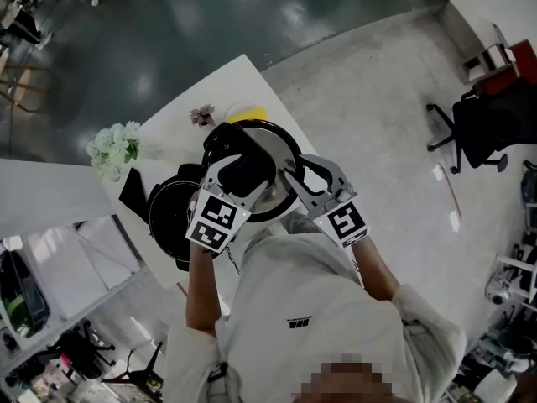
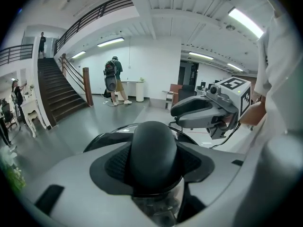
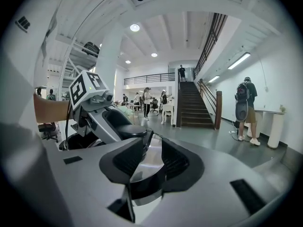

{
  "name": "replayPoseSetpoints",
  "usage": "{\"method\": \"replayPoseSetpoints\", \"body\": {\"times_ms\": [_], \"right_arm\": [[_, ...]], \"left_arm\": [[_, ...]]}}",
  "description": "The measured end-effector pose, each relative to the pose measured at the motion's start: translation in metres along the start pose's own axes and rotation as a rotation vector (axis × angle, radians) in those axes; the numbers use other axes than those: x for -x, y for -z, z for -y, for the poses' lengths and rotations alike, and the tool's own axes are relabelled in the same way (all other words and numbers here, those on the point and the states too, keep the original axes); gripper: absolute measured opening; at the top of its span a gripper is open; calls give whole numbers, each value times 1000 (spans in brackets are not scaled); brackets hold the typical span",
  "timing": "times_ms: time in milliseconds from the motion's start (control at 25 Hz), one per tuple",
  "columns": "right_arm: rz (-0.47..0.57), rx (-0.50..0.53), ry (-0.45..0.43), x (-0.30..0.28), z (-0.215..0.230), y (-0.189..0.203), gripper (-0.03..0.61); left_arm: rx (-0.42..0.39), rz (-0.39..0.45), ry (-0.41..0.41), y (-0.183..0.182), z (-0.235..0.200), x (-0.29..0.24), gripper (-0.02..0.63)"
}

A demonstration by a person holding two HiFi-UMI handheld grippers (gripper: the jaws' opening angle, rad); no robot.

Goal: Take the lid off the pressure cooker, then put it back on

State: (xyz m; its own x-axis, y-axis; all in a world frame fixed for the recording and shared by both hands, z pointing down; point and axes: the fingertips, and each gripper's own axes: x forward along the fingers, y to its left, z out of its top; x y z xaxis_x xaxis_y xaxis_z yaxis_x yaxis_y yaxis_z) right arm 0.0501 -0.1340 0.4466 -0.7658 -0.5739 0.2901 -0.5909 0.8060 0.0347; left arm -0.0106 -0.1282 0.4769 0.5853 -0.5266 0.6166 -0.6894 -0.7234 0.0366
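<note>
Pressure cooker lid (image 1: 273,145) held mid-frame, off pot (image 1: 168,217) at left on worktop (image 1: 226,82). Left hand-held gripper (image 2: 154,163) clamped wide round lid handle (image 2: 154,141). Right hand-held gripper (image 3: 147,163) pinches lid rim (image 3: 152,150), jaws narrow. Risk: thin rim slips, lid tilts, drops.

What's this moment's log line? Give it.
left tool: shut on lid knob | right tool: on lid rim | lid: off pot, held by both

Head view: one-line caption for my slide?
Left hand-held gripper and right hand-held gripper hold the pressure cooker lid off the black pot on the white table.
</note>
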Motion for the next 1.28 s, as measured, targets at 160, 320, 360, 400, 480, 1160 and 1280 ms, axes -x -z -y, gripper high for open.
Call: {"method": "replayPoseSetpoints", "body": {"times_ms": [160,320,360,400,480,1160,1280], "right_arm": [[-19,-21,23,7,14,10,127],[-56,-57,39,12,25,22,128],[-67,-66,43,14,28,26,127],[-76,-72,45,15,31,29,127],[-87,-79,48,16,36,35,127],[-187,-106,19,19,62,95,127],[-209,-105,4,18,63,106,127]], "left_arm": [[-4,-3,18,-8,7,-19,288],[-1,-12,26,-11,12,-37,288],[1,-14,27,-12,13,-41,288],[2,-17,28,-12,14,-45,288],[6,-26,30,-11,17,-53,288],[97,-98,23,21,44,-116,288],[109,-109,16,28,47,-125,288]]}}
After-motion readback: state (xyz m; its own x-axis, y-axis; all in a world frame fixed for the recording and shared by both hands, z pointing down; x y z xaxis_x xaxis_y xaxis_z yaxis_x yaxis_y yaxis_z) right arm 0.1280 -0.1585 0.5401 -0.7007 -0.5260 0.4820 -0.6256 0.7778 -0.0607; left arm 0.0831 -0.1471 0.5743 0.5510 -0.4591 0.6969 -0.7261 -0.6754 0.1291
